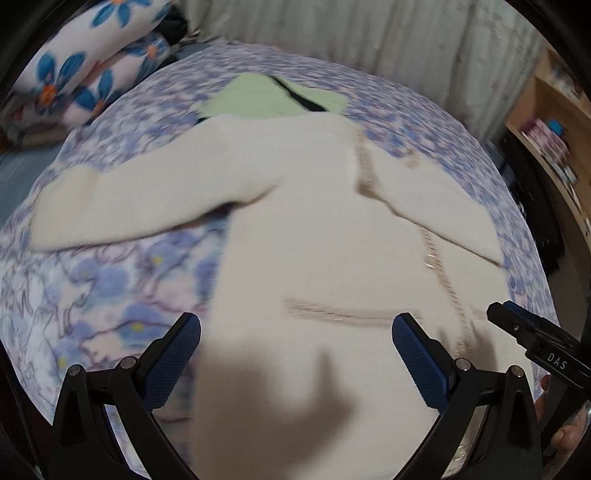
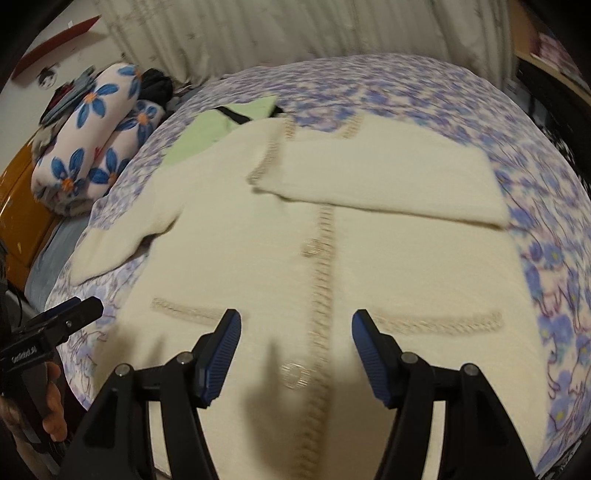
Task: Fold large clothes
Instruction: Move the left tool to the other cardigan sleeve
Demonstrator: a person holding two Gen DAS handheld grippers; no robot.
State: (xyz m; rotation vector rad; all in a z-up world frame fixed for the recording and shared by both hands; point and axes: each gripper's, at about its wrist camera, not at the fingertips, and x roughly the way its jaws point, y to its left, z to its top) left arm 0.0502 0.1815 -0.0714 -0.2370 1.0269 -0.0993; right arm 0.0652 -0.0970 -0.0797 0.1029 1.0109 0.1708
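Observation:
A cream cardigan (image 1: 314, 240) with beige trim and round buttons lies front-up on a floral bedspread (image 1: 122, 280). It also shows in the right wrist view (image 2: 251, 258). Its right sleeve (image 2: 388, 181) is folded across the chest. Its left sleeve (image 1: 129, 192) stretches out to the left. My left gripper (image 1: 295, 343) is open and empty above the hem's left part. My right gripper (image 2: 295, 339) is open and empty above the hem, near the button placket (image 2: 325, 258). Each gripper also shows at the edge of the other's view.
A light green garment (image 1: 266, 96) with a black strap lies beyond the cardigan's collar. Rolled blue-flowered bedding (image 2: 96, 136) sits at the far left of the bed. A curtain (image 2: 295, 33) hangs behind. A wooden shelf (image 1: 550, 122) stands at the right.

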